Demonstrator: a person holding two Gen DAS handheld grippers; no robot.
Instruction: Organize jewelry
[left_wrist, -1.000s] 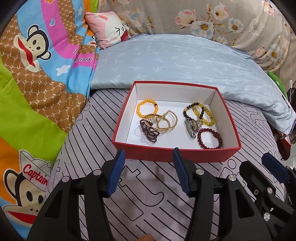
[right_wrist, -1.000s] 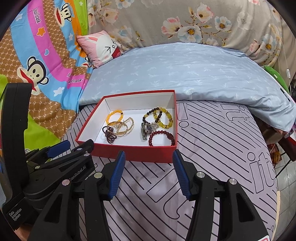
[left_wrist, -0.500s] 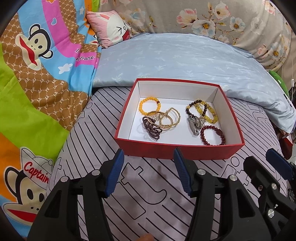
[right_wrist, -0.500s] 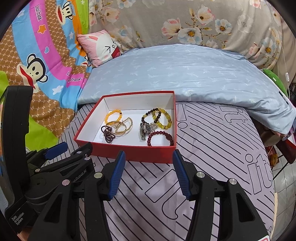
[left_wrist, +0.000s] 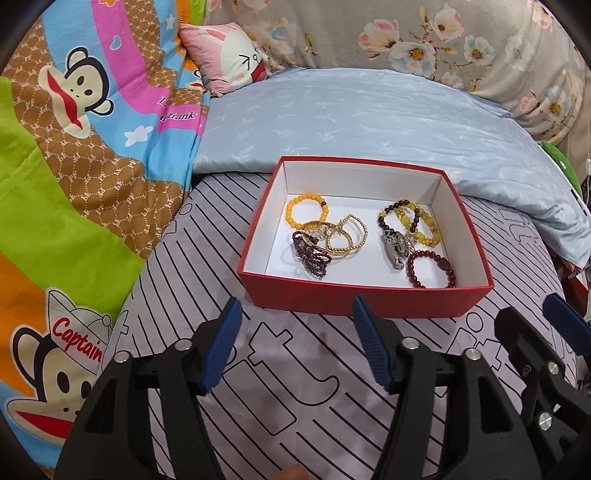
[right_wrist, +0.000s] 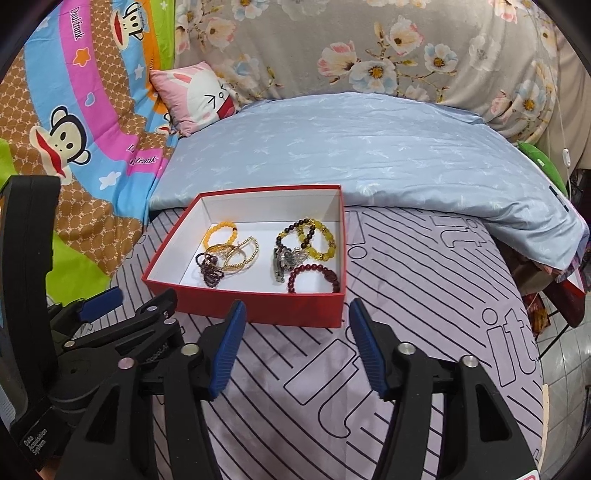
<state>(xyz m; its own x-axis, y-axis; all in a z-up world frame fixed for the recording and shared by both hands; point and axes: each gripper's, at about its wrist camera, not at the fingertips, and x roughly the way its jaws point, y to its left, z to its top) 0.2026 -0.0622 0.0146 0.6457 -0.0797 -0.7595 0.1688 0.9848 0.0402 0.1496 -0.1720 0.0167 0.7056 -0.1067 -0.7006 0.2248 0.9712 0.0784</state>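
A red box (left_wrist: 362, 297) with a white inside sits on the striped lilac sheet; it also shows in the right wrist view (right_wrist: 258, 306). In it lie an orange bead bracelet (left_wrist: 306, 212), gold bangles (left_wrist: 345, 238), a dark purple bracelet (left_wrist: 312, 254), a yellow and brown bead bracelet (left_wrist: 415, 225), a silver watch (left_wrist: 397, 251) and a dark red bead bracelet (left_wrist: 430, 267). My left gripper (left_wrist: 295, 343) is open and empty, just short of the box's near wall. My right gripper (right_wrist: 293, 350) is open and empty, near the box's front right corner.
A pale blue pillow (left_wrist: 369, 122) lies behind the box. A cartoon monkey quilt (left_wrist: 74, 166) lies to the left, with a pink cushion (left_wrist: 229, 51). The bed's right edge drops to a tiled floor (right_wrist: 561, 369).
Both grippers have drawn back a little from the box, which now sits slightly farther off in both views. Both stay open. The jewelry has not moved.
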